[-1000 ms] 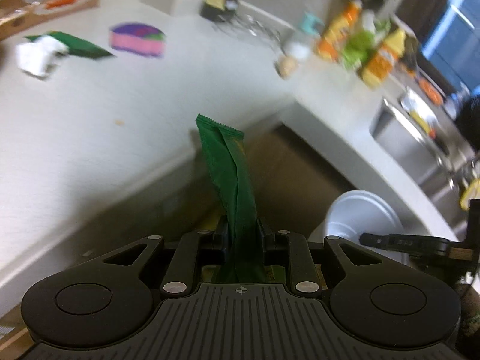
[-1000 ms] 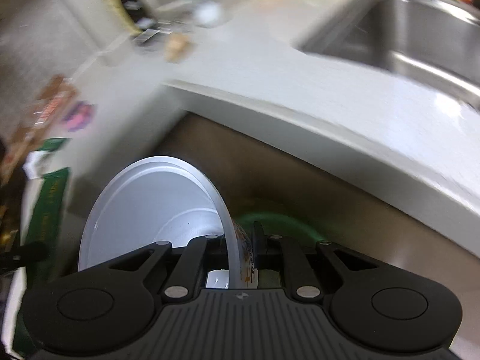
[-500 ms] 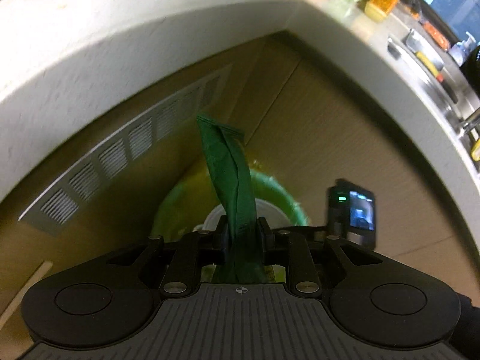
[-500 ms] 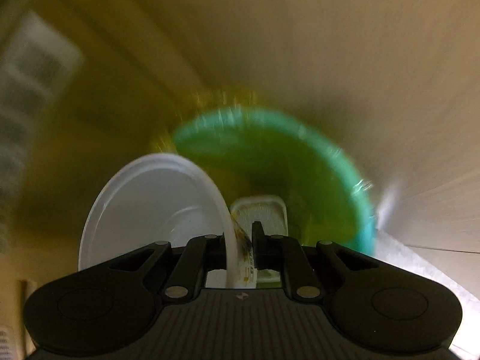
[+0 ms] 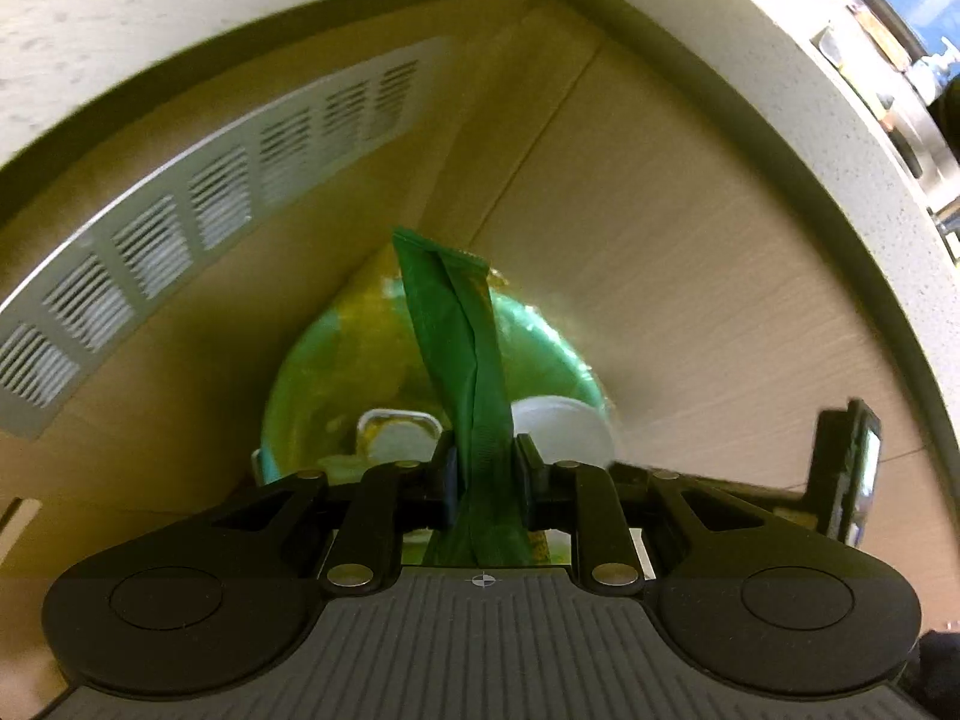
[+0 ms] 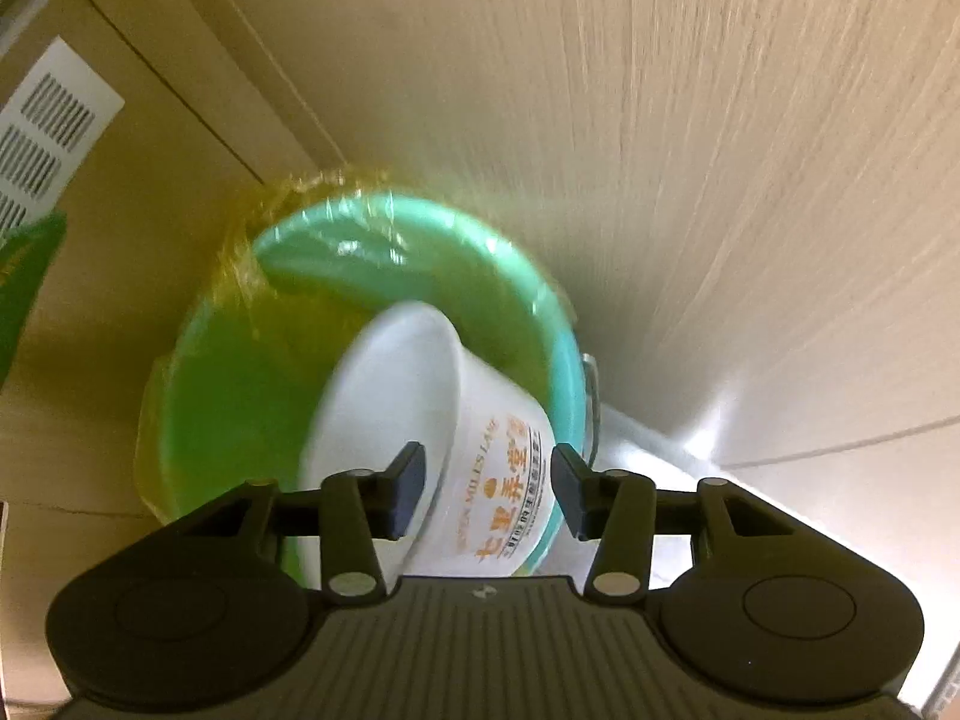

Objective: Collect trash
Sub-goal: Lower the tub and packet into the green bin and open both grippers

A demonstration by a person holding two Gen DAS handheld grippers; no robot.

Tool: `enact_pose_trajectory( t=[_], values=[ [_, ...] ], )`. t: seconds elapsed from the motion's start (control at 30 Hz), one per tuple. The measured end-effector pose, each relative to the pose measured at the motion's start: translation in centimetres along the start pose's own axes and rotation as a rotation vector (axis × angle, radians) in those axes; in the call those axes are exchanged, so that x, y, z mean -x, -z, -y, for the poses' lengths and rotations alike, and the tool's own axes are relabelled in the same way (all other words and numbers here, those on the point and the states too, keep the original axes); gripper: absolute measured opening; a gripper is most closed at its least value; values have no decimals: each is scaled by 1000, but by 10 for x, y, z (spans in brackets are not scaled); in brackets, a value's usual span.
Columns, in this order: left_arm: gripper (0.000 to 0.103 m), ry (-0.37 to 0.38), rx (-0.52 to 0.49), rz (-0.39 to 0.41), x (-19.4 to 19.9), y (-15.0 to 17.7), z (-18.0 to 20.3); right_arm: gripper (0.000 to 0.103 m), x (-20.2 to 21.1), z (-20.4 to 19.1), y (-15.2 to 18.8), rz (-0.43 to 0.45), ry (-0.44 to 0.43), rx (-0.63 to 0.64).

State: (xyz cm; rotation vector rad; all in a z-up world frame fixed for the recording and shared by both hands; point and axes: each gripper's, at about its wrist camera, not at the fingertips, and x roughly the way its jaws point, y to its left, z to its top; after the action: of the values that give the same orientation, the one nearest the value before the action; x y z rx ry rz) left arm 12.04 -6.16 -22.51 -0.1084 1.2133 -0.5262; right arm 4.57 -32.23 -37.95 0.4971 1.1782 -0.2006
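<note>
My left gripper (image 5: 485, 471) is shut on a long green wrapper (image 5: 462, 348) that sticks up from its jaws, above a green bin (image 5: 336, 372) lined with a yellowish bag. A clear container (image 5: 396, 429) and a white cup (image 5: 561, 429) lie in that bin. In the right wrist view my right gripper (image 6: 485, 489) has its jaws opening. The white paper cup (image 6: 420, 396) with orange print is free of the pads and tips into the green bin (image 6: 240, 396). The wrapper's edge (image 6: 27, 288) shows at far left.
Wooden cabinet fronts (image 6: 690, 150) close in behind the bin, under a pale counter edge (image 5: 840, 192). A white vent grille (image 5: 180, 222) runs along the left cabinet. The right gripper's body and small screen (image 5: 852, 474) sit close on the right.
Both grippers have dropped from counter height to below its edge, over the bin. The right gripper's jaws have parted and let go of the white cup, which now falls into the bin.
</note>
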Motion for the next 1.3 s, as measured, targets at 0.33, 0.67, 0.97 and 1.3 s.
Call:
enact_pose_trajectory(
  t=[0.33, 0.67, 0.97, 1.3],
  values=[
    [23, -14, 10, -37, -1, 1, -20, 3, -62, -63, -29, -98, -149, 24],
    [23, 97, 14, -191, -37, 6, -29, 6, -50, -43, -24, -156, 5, 30],
    [23, 118, 131, -162, -92, -17, -15, 21, 35, -34, 14, -80, 38, 81],
    [23, 187, 270, -458, -210, -19, -22, 29, 58, -7, 56, -91, 87, 31]
  ],
)
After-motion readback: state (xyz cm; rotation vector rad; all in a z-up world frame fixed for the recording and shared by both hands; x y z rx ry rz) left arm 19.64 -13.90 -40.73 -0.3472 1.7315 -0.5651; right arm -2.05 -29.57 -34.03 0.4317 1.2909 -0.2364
